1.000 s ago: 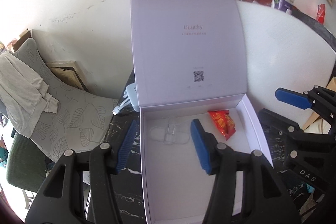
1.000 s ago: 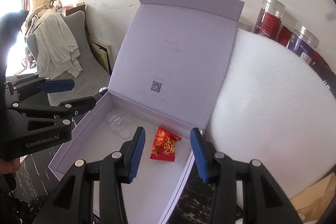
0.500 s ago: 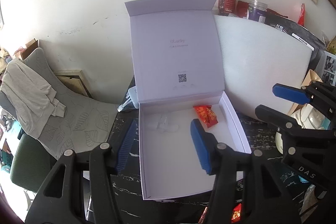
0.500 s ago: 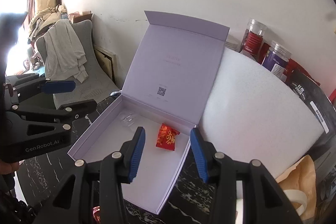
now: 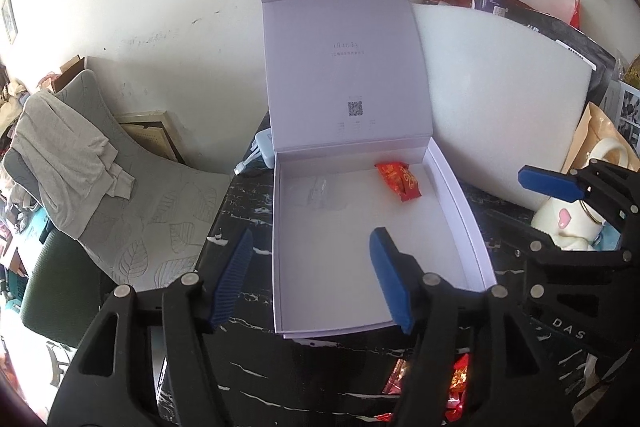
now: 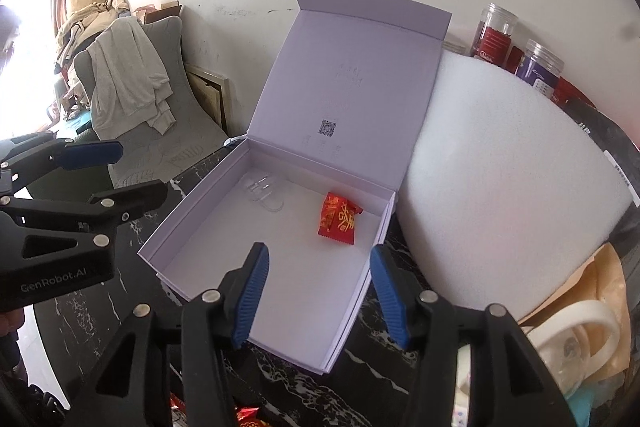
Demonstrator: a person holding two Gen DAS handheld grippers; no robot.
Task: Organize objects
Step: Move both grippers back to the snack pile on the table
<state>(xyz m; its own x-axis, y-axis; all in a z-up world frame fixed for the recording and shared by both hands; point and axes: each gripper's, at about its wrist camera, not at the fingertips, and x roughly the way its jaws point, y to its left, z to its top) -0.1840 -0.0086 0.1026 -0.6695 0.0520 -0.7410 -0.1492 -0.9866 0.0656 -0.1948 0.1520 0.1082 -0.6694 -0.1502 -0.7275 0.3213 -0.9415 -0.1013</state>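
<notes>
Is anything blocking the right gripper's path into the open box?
Nothing visible. The right gripper is open and empty just above the box's near edge; the lid is up, and only a red packet and clear plastic lie inside.

Bright daylight throughout, entering left of the open box (image 6: 276, 267); window area there blown out to white. Soft shadow under the raised lid (image 5: 344, 67). Strong fisheye bending and dark vignette at corners. Centre sharp; slight softness toward edges.
</notes>
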